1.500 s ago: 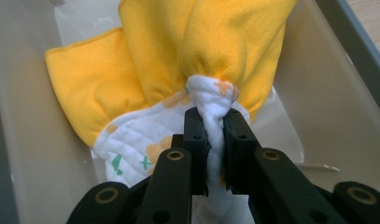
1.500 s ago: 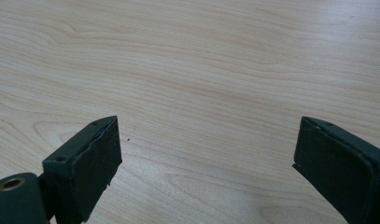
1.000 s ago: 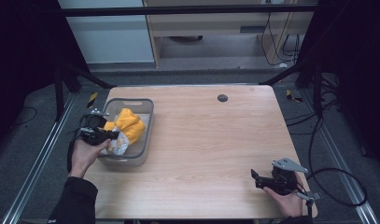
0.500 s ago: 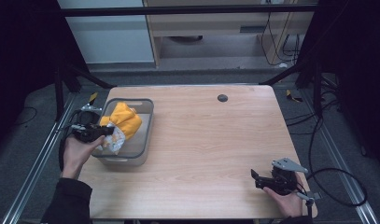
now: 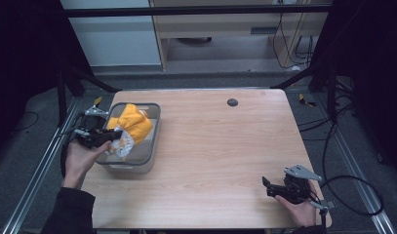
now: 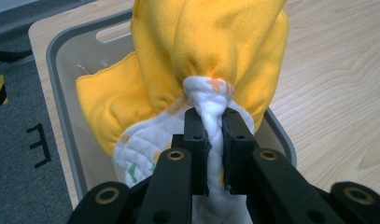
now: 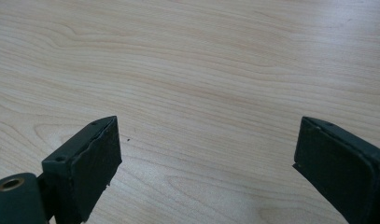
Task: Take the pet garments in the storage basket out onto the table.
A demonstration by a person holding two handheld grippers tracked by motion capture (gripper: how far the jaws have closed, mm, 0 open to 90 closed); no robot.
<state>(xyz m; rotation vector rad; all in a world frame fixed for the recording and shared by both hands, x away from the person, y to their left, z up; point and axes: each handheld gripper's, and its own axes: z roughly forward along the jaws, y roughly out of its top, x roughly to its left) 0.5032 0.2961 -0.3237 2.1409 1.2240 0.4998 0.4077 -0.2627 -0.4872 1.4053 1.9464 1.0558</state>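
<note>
Pinching a white quilted fold of the yellow cloth [image 6: 211,51], the left gripper [image 6: 214,133] held it over the grey bin [image 5: 149,146] at the bench's [image 5: 225,146] left; the right gripper [image 5: 267,185] stood wide, near right.

Left claw [image 6: 214,135]: matte black, two flat rectangular pads on jointed black link arms, brass-coloured pivot rivets, small screw holes near pad tips. Right claw [image 7: 206,158]: same black build, pad edges a bit worn, one brass rivet visible, grey three-cornered plate on top, black cable trailing off. Dark long sleeve [image 5: 69,214] on the left arm.
</note>
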